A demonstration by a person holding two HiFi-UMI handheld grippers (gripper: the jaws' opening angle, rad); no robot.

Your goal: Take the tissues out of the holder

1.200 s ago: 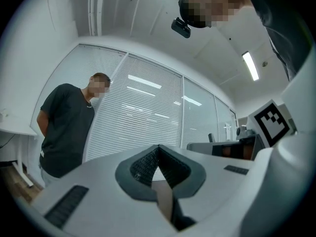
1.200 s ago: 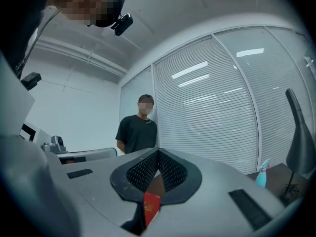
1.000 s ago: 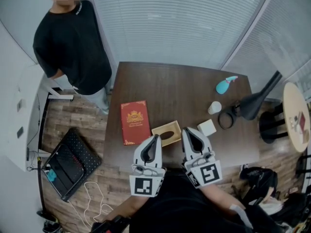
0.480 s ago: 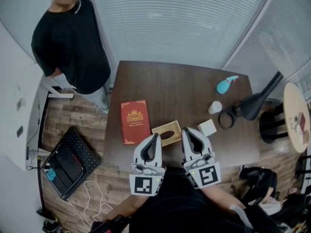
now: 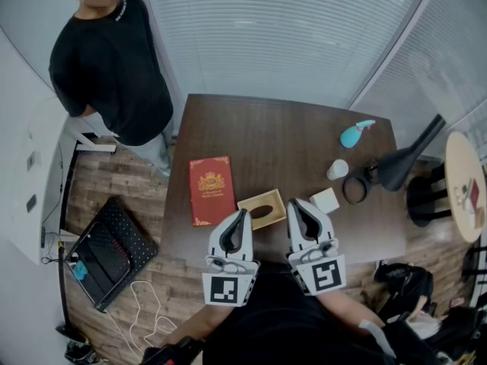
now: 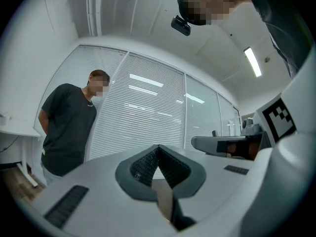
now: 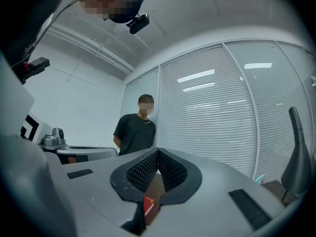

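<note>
Tissue holder (image 5: 262, 208) sits on the bench (image 5: 281, 139) between my left gripper (image 5: 243, 216) and right gripper (image 5: 295, 204), with no tissue showing at its dark slot. Both jaws are clenched on nothing. If tissue remains inside, I'd open one pair squarely over the slot and steady the box with the other.

Office meeting room, as I see it through the rig

White slatted blinds (image 5: 274, 36) cover glass partition walls behind a dark wooden table (image 5: 281, 135). My cameras also take in wood-look flooring (image 5: 114, 181), a white desk (image 6: 15, 130) and a recessed ceiling strip light (image 6: 252, 61).
</note>
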